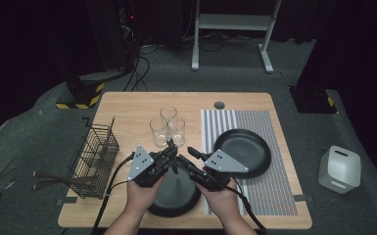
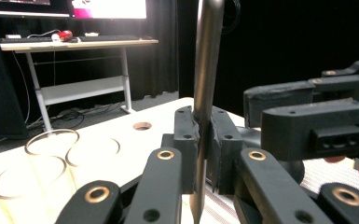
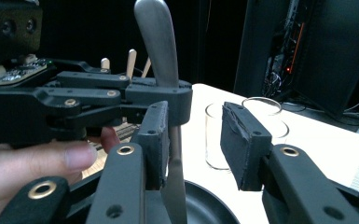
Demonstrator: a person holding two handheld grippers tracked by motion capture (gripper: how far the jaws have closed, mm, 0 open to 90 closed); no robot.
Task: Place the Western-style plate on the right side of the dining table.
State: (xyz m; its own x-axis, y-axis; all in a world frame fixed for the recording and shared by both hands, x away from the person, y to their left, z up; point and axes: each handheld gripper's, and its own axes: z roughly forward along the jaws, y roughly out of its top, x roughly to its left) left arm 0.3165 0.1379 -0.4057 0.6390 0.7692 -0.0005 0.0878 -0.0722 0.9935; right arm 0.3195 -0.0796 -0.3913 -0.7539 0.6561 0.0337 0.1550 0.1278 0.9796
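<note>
**Utensil handover above the near plate: left grip set, right jaws apart**

Wooden table (image 1: 127, 105): largest item. Striped mat (image 1: 269, 196) covers its right part and carries a black plate (image 1: 247, 147). A second black plate (image 1: 174, 198) sits at the near edge, under both hands. Three empty glasses (image 1: 168, 128) are clustered mid-table. Wire basket (image 1: 95, 159) stands at the left edge, with wooden utensils in it.

Left gripper (image 2: 204, 140): jaws together, clamped on the metal utensil (image 2: 208, 60), which stands upright and clear of the table, handle up, tapered end hanging below the pads. Looks like a table knife; the blade end is not fully in view.

Right gripper (image 3: 193, 140): jaws apart. The utensil's lower part runs just beside its left pad (image 3: 156, 140); the other pad stands off, so no squeeze on it.

Judged progress: utensil lifted and carried by the left gripper alone; placement not yet done. Where it is meant to go cannot be told.

Room: glasses stand just beyond the gripper tips, so forward travel is tight. Right of the hands, the mat and far plate are open. Near table edge lies close below the wrists.
</note>
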